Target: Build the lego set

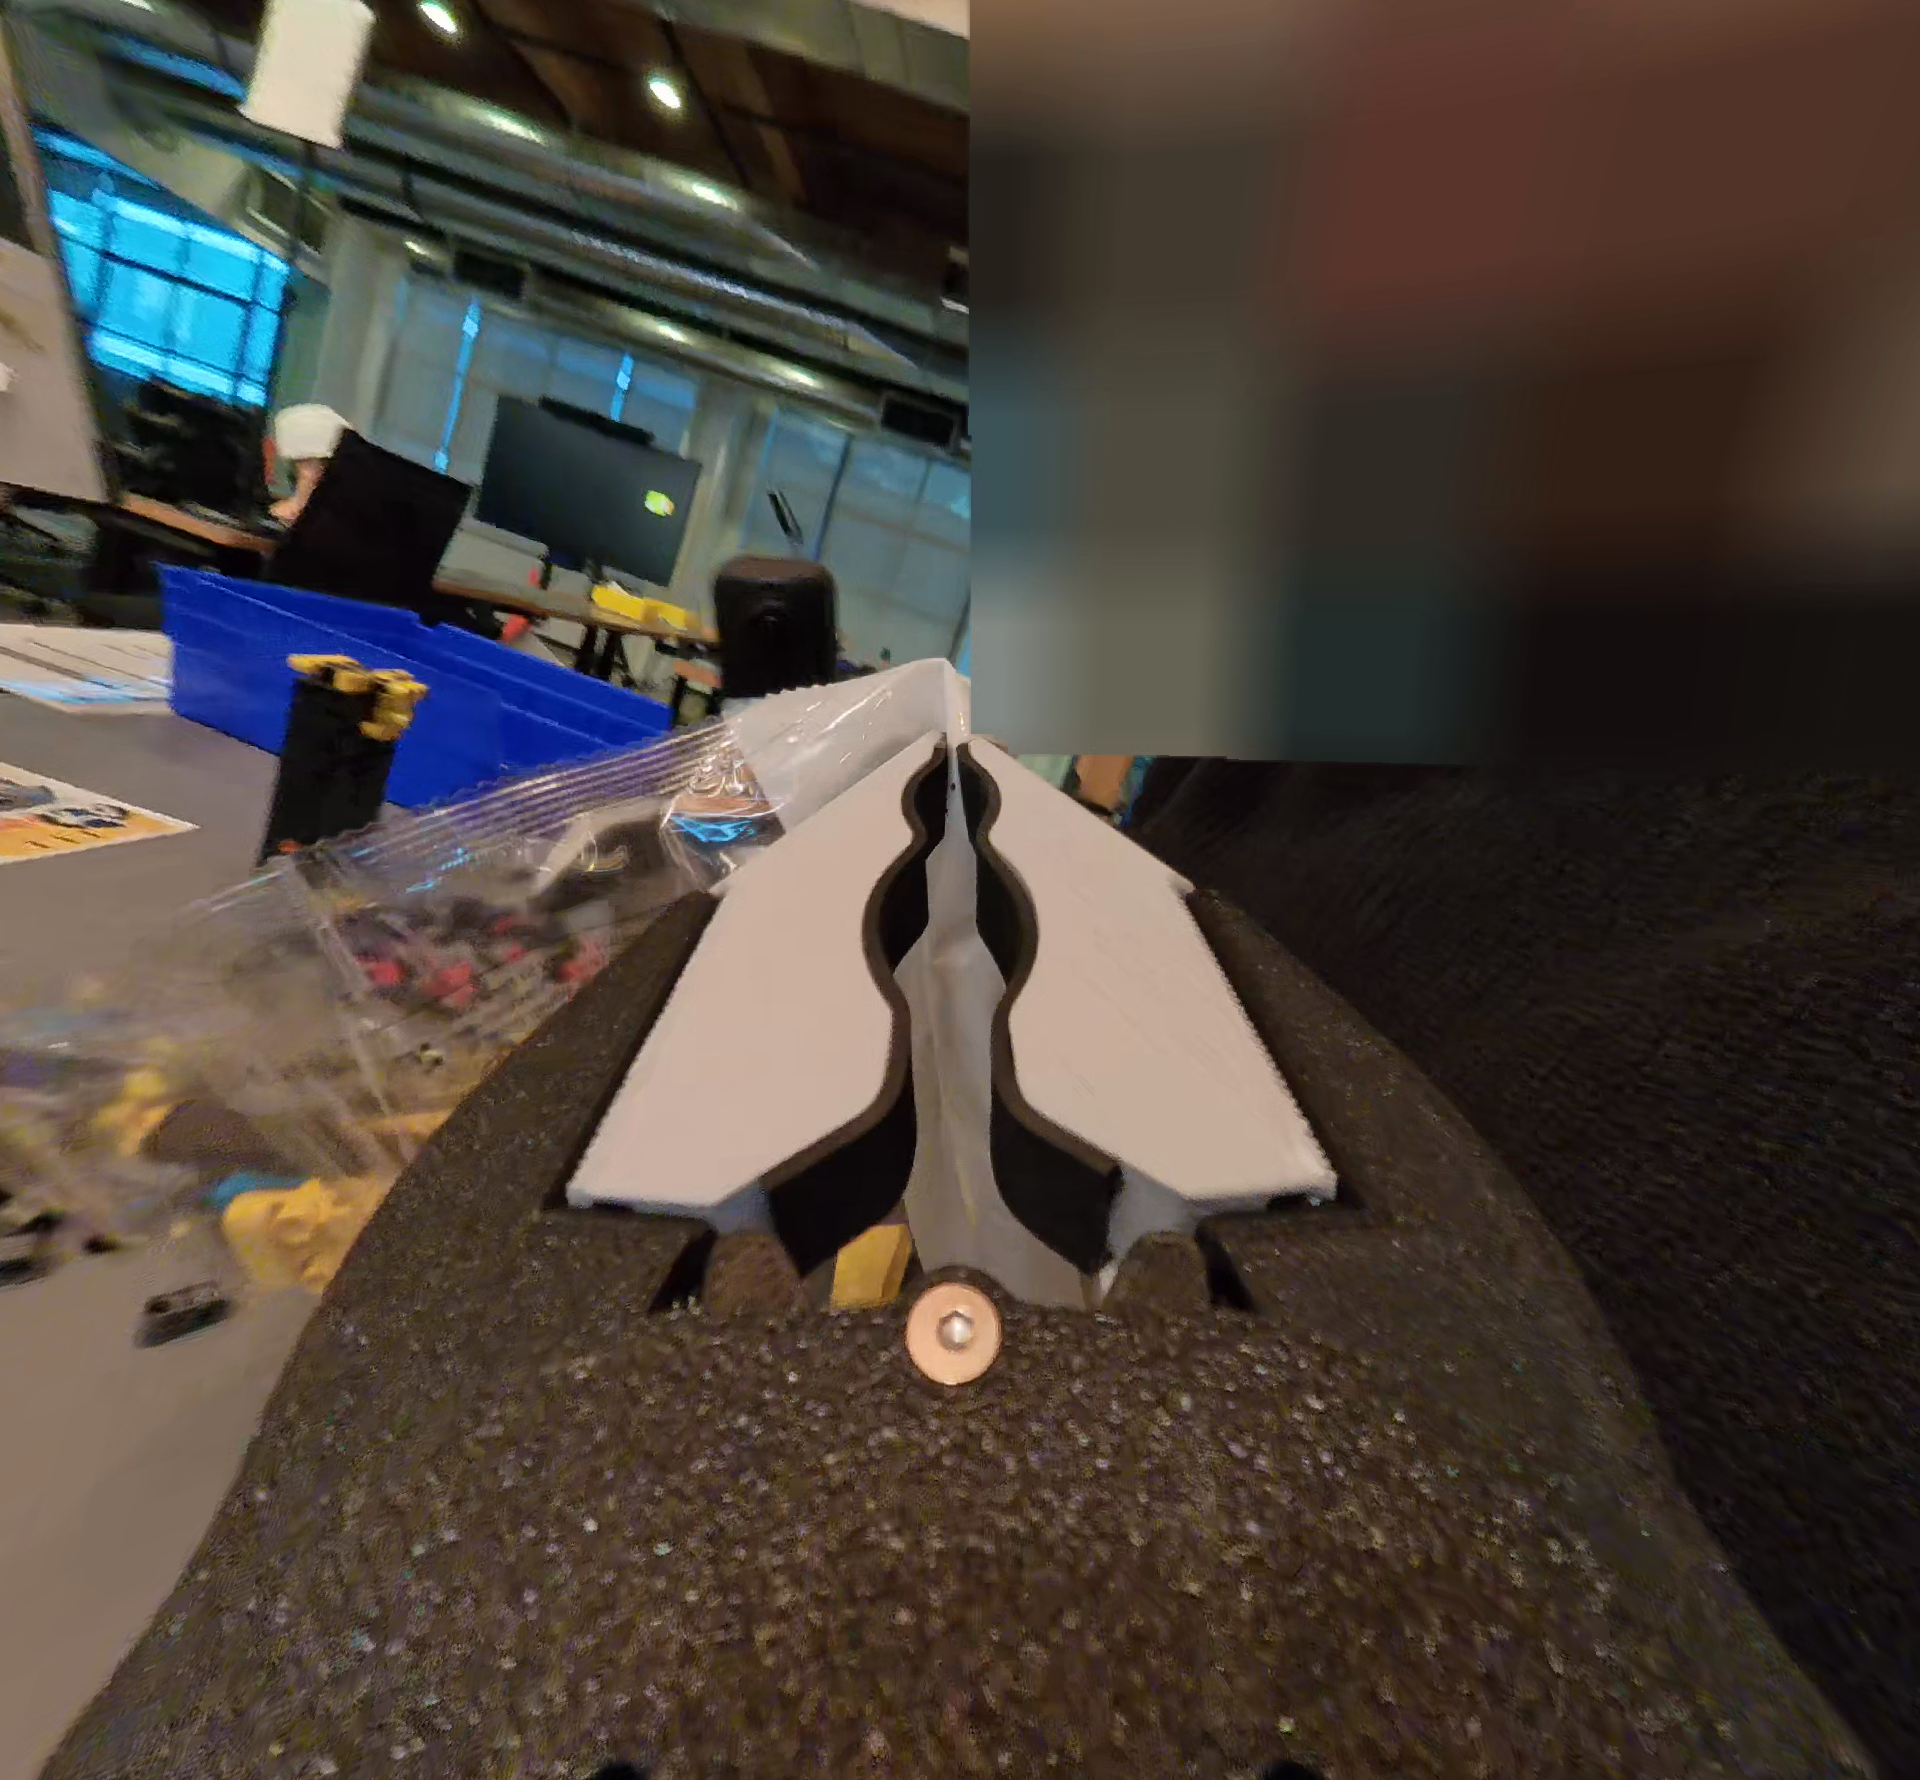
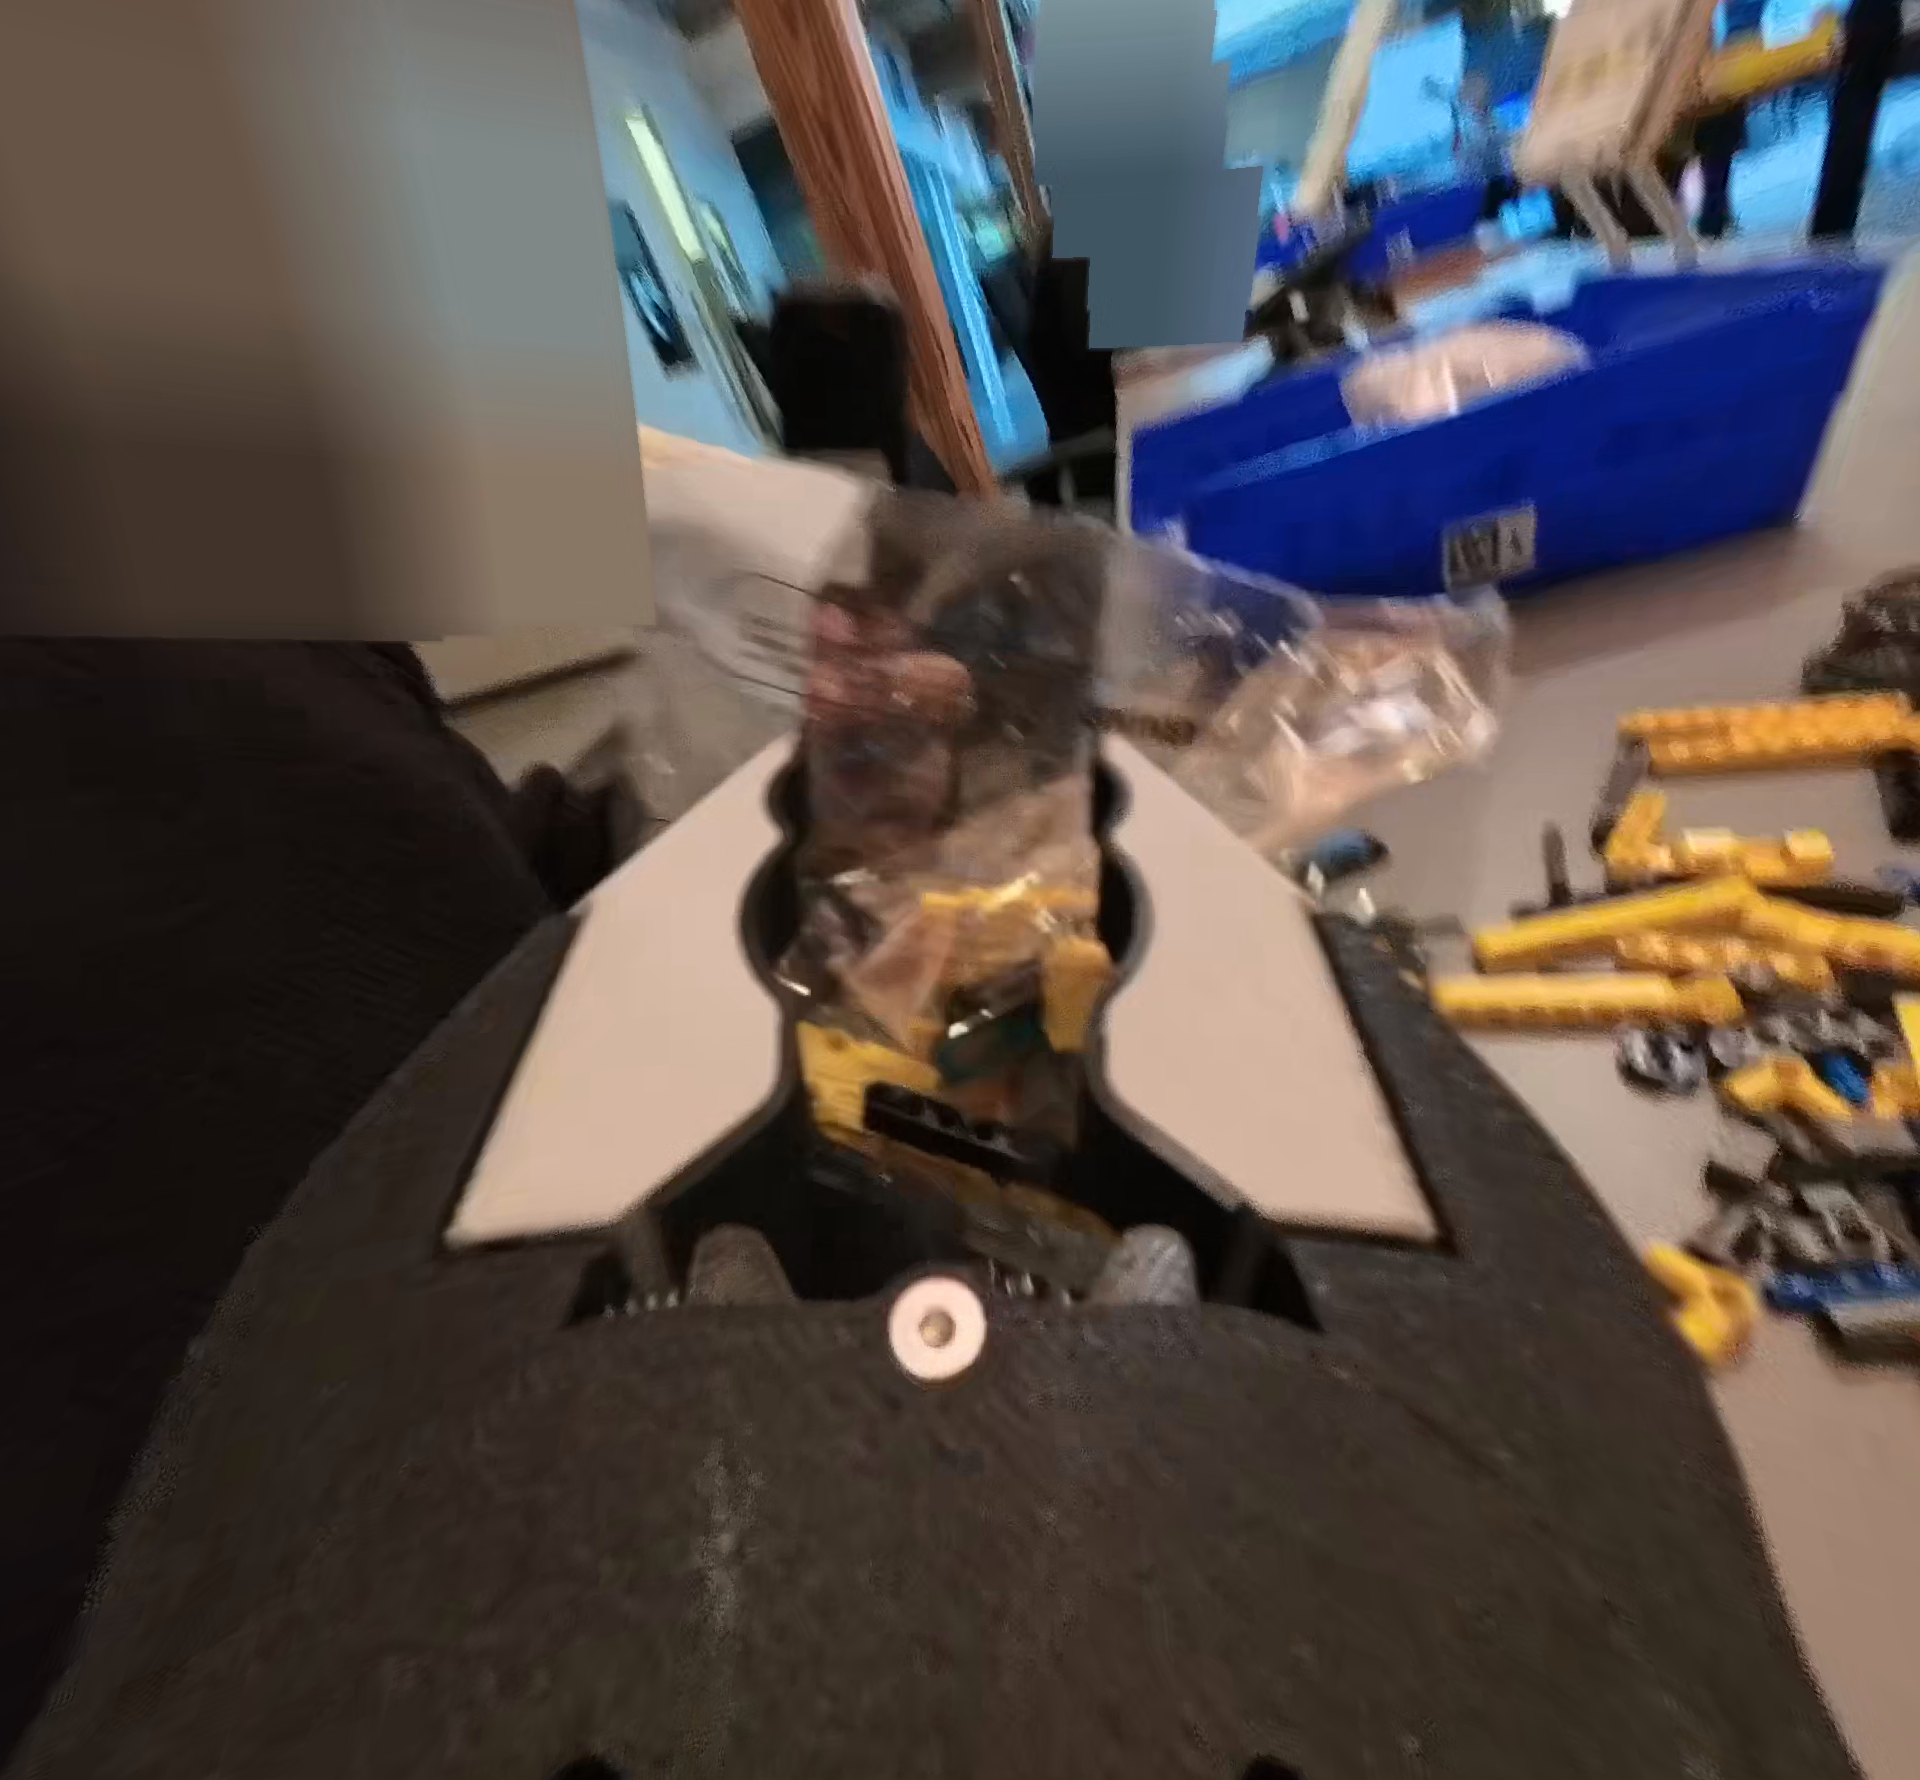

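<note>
The left gripper (image 1: 954,774) is clenched on the white edge of one clear plastic bag (image 1: 540,857) of small building pieces, lifted over the grey table (image 1: 125,774). The right gripper (image 2: 945,795) stands spread apart, with the bag (image 2: 1351,691) bunched between its fingers. One blue bin (image 2: 1507,473) sits behind; loose yellow pieces (image 2: 1662,941) lie scattered, too blurred to count.

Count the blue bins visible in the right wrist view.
1: a blue bin on the table's far side, behind the clear plastic bag between the right gripper fingers. Others may be hidden.
</note>
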